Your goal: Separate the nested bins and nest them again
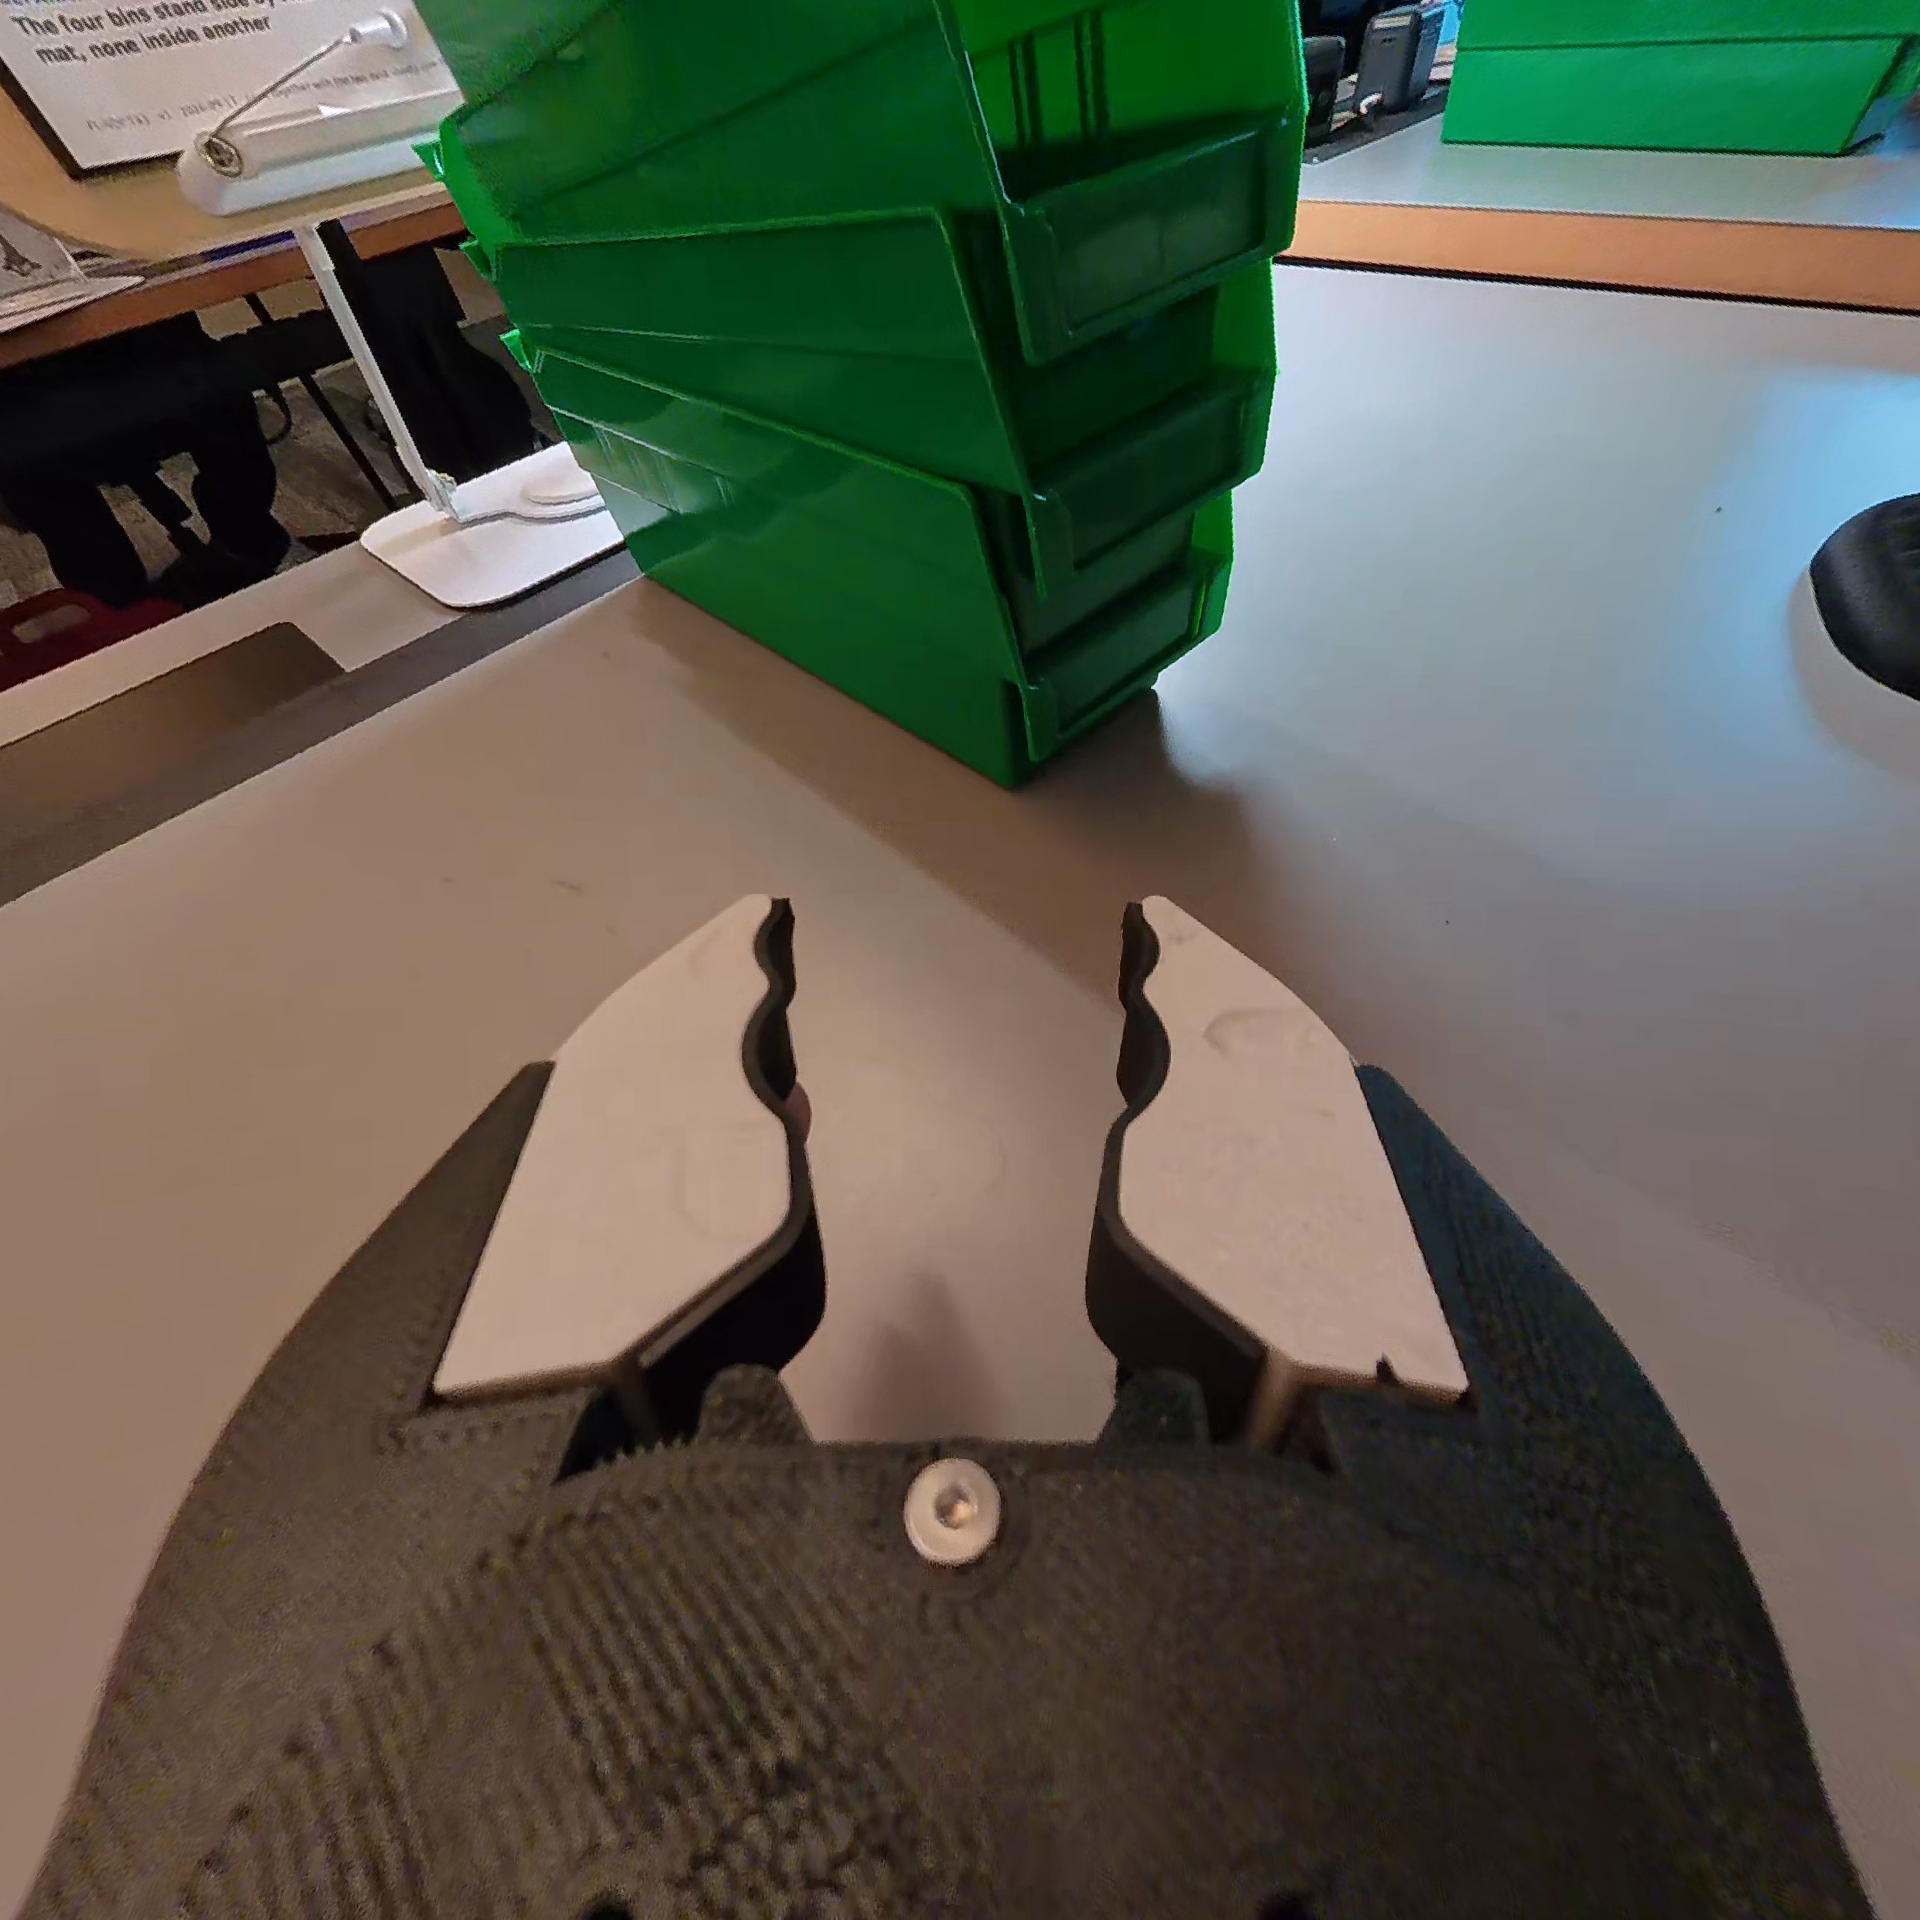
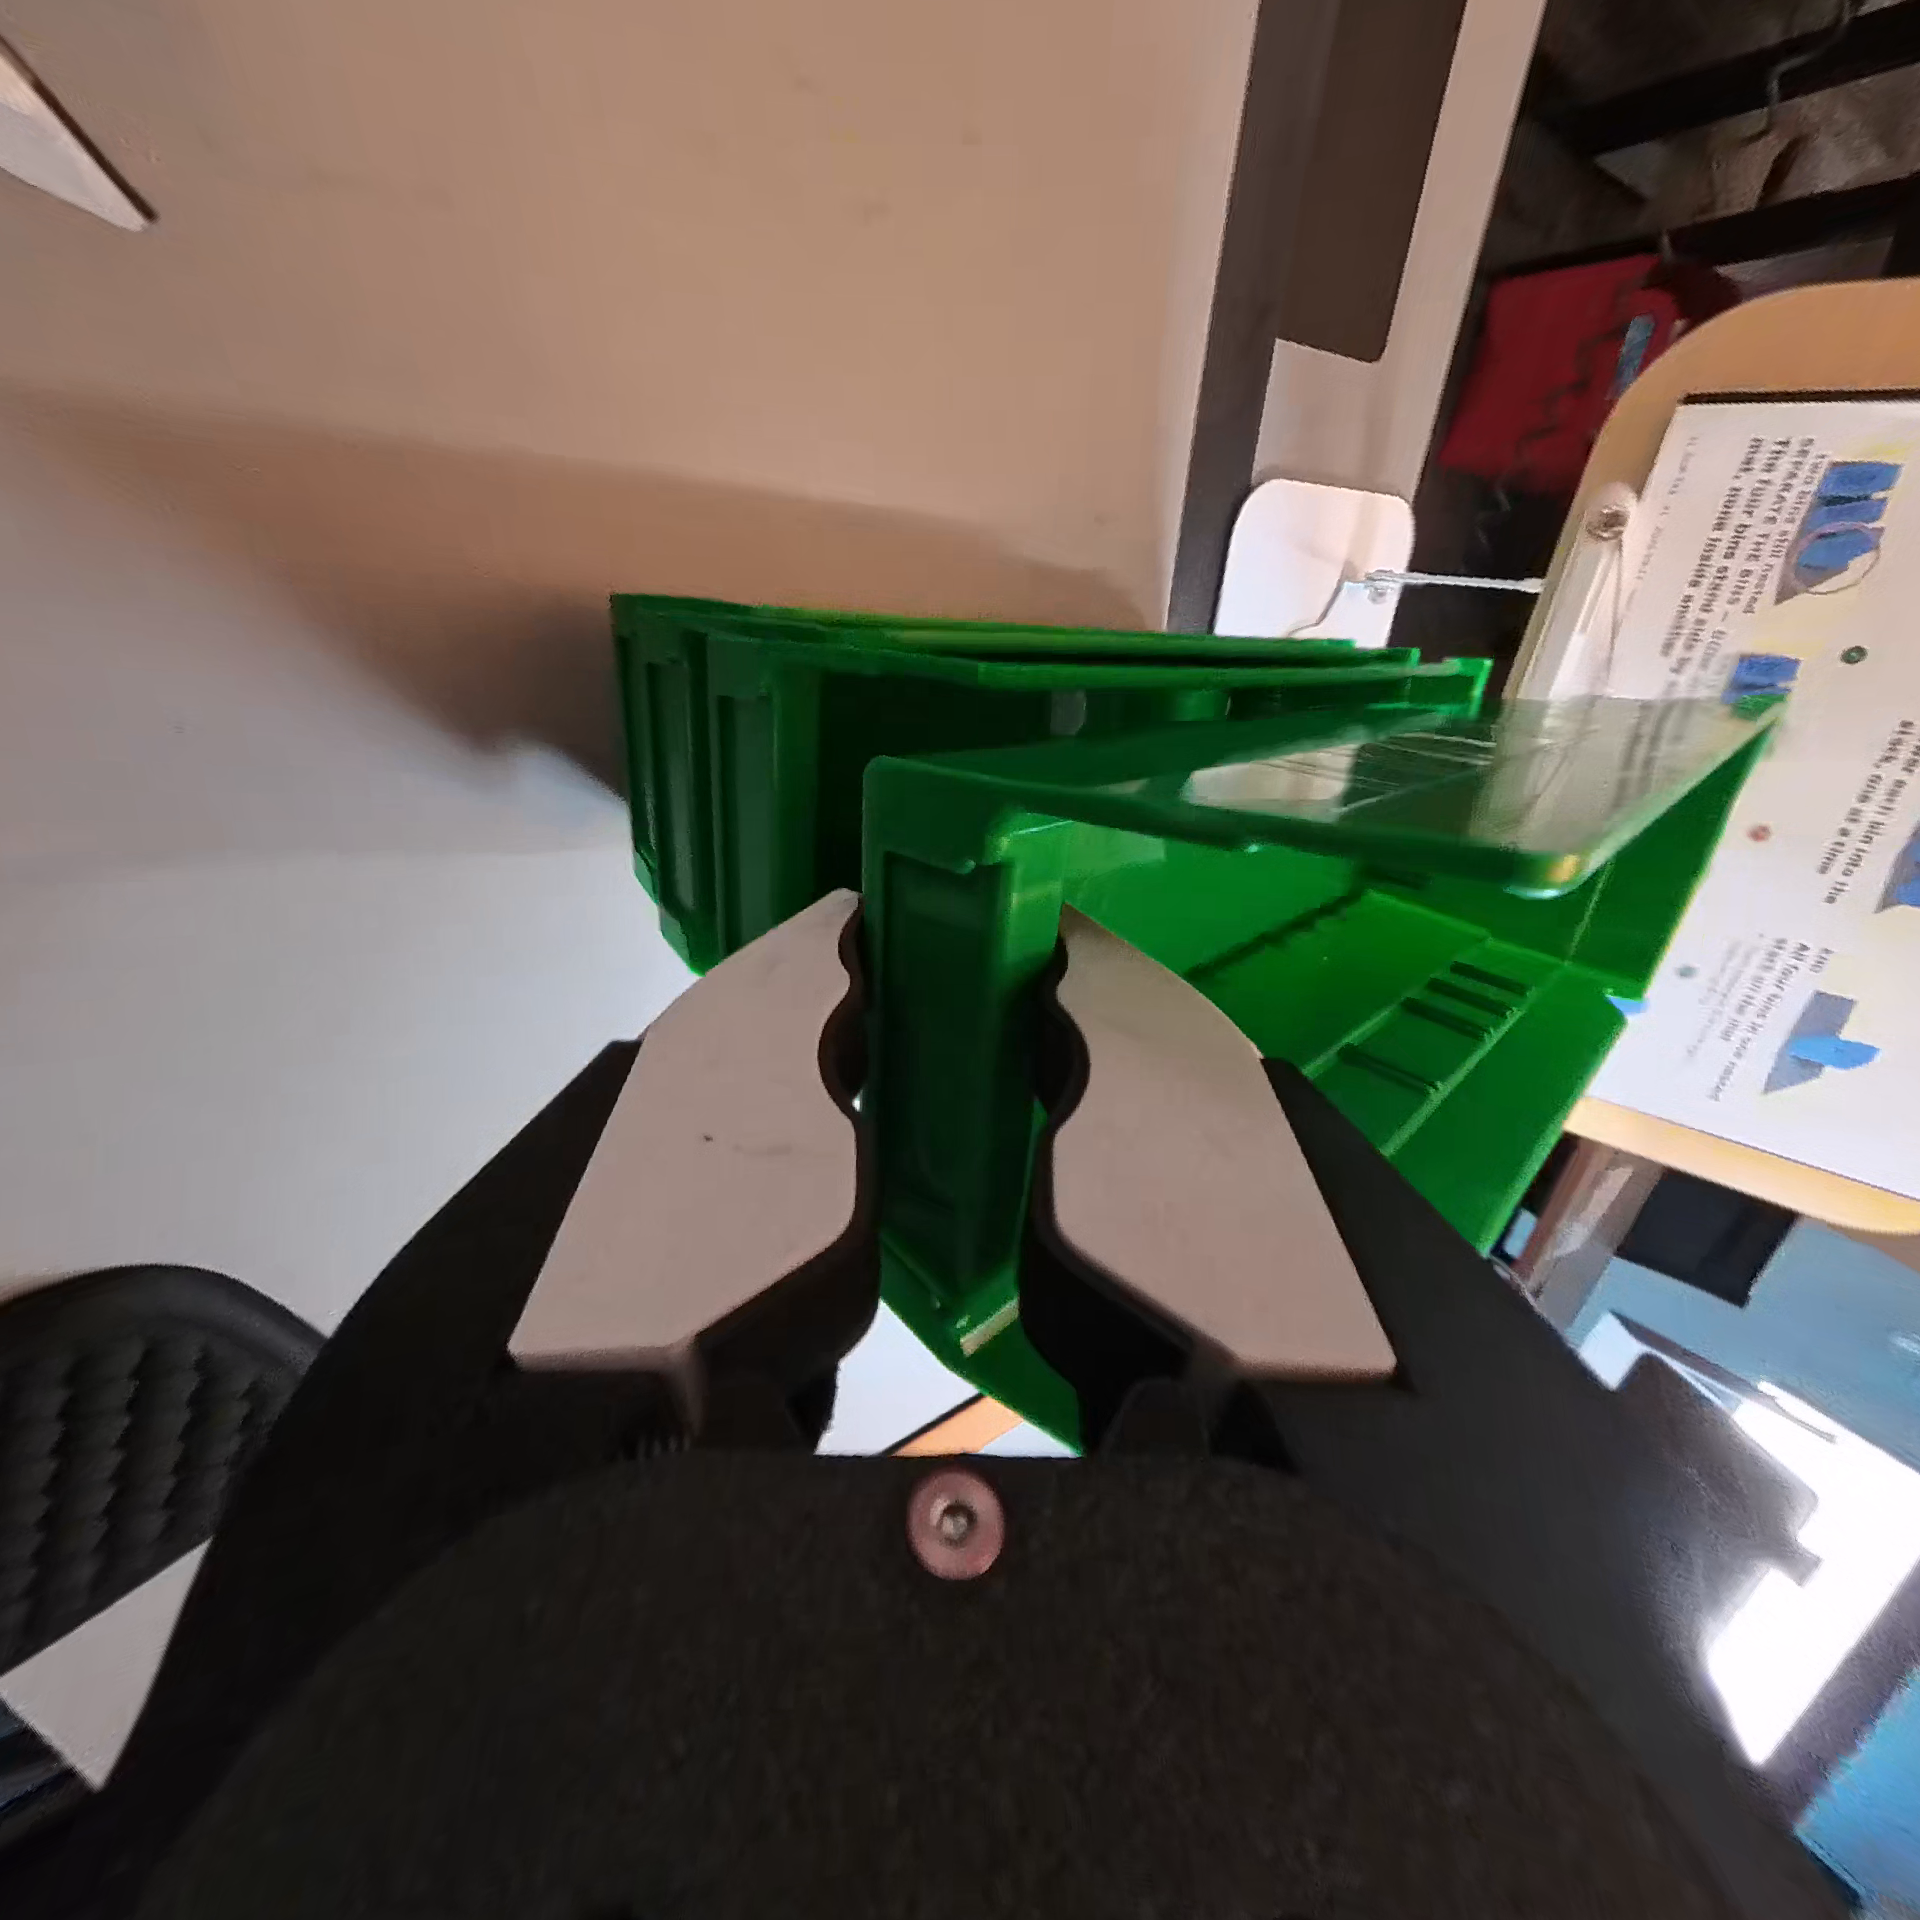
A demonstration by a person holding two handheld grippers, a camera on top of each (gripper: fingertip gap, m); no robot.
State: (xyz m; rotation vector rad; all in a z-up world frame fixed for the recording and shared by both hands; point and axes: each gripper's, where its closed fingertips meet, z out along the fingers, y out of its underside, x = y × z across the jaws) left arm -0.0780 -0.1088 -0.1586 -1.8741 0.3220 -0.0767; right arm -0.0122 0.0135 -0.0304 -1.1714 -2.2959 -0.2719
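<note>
A stack of several nested green bins (image 1: 883, 436) stands on the grey mat (image 1: 1455, 883). The top bin (image 1: 748, 94) is tilted up out of the stack. My left gripper (image 1: 956, 914) is open and empty, low over the mat, a short way in front of the stack. In the right wrist view, my right gripper (image 2: 956, 925) is shut on the front wall of the top bin (image 2: 1351, 935), one finger inside and one outside. The other bins (image 2: 748, 779) show behind it, still nested.
A white stand with a flat base (image 1: 488, 530) sits left of the stack. An instruction sheet (image 1: 156, 62) lies on a wooden table beyond it. More green bins (image 1: 1662, 94) sit far right. A black round object (image 1: 1870, 592) is at the mat's right edge. One gripper's finger ends stand about 20 cm off the other's.
</note>
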